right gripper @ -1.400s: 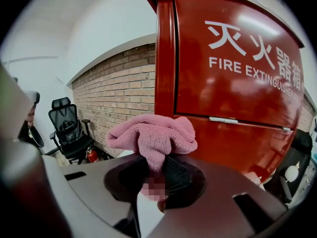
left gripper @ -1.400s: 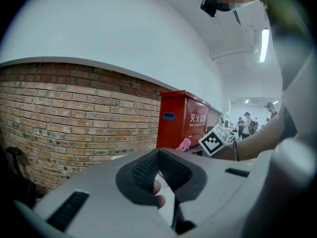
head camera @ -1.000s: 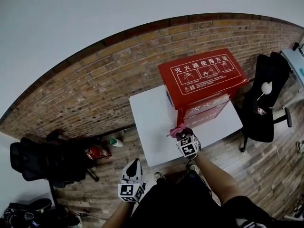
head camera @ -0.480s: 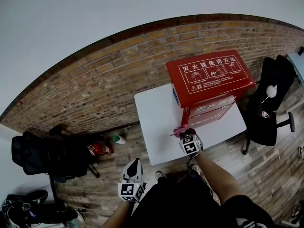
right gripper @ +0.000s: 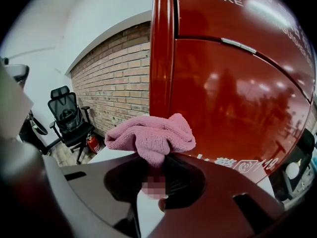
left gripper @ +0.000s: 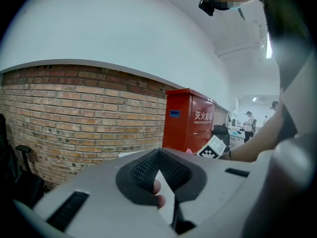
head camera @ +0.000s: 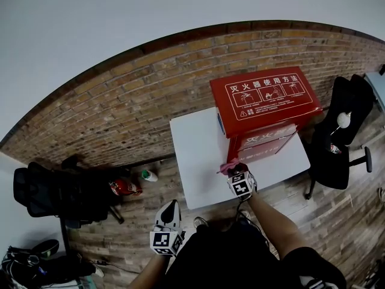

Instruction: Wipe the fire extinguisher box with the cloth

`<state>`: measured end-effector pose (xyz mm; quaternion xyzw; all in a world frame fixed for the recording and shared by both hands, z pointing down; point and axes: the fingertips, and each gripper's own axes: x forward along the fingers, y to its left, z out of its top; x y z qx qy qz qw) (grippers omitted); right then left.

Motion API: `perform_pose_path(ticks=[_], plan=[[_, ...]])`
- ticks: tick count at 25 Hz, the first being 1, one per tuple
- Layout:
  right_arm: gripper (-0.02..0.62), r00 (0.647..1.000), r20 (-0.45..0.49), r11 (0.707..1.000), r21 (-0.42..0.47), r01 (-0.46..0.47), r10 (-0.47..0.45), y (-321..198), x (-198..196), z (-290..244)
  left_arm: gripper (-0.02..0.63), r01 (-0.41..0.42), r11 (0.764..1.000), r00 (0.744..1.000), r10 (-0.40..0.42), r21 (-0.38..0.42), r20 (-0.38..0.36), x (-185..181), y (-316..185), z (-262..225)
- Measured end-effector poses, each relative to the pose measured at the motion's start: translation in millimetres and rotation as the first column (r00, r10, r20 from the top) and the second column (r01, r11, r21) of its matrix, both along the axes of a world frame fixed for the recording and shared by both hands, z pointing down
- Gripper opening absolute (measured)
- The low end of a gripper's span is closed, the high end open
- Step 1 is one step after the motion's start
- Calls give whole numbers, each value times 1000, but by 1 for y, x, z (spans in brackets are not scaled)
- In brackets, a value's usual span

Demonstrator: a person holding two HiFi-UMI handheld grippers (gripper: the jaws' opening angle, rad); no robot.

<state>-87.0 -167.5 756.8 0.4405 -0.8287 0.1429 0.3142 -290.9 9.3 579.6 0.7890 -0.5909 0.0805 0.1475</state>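
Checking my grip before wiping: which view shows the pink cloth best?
Right gripper view: the pink cloth sits bunched, close up, pinched in the right gripper. Head view shows a small pink scrap; left gripper view shows almost nothing of it.

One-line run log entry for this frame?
right gripper: shut on pink cloth, at fire extinguisher box front | left gripper: shut, empty

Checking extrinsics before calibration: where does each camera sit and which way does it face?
Head view: on the person's head, facing steeply down at white table and fire extinguisher box; both forearms, left gripper, right gripper show.
Left gripper view: on the left gripper, facing brick wall and box; its shut, empty fingers show.
Right gripper view: on the right gripper, close to the box's front; fingers shut on pink cloth.
Shared: all three see the box.
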Motion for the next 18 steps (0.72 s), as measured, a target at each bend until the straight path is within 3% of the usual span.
perform_pose_path(ticks=[18], plan=[[83,999,-23,1000,-10,25,-25,-10,39,5,17,42,999,999,-42,1,-9,32,-3,2]])
